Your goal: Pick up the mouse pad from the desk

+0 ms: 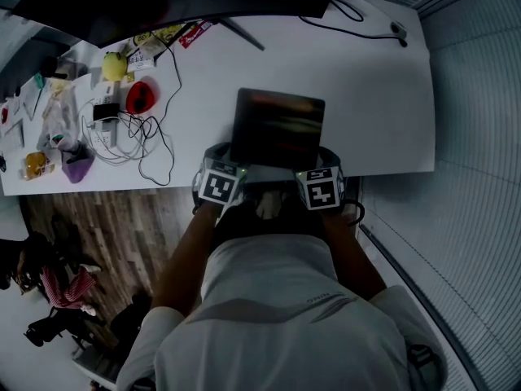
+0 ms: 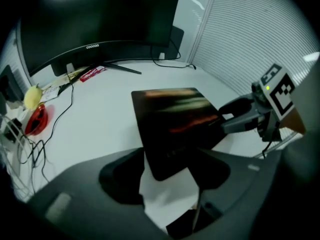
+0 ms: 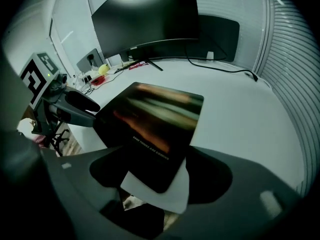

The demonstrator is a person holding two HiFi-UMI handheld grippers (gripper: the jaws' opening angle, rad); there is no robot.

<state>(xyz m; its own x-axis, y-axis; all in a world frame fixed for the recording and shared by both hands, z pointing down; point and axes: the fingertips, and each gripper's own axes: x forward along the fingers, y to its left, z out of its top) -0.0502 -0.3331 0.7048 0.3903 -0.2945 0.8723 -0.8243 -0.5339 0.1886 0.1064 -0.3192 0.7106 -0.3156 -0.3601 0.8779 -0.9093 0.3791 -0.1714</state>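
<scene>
The mouse pad (image 1: 278,129) lies flat at the desk's (image 1: 374,96) near edge, and the left gripper (image 2: 165,179) and right gripper (image 3: 162,174), both wide open and empty, each have one near corner between their jaws.

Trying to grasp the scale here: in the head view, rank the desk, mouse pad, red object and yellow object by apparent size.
1. white desk
2. mouse pad
3. red object and yellow object: they look nearly alike, too close to rank.
</scene>
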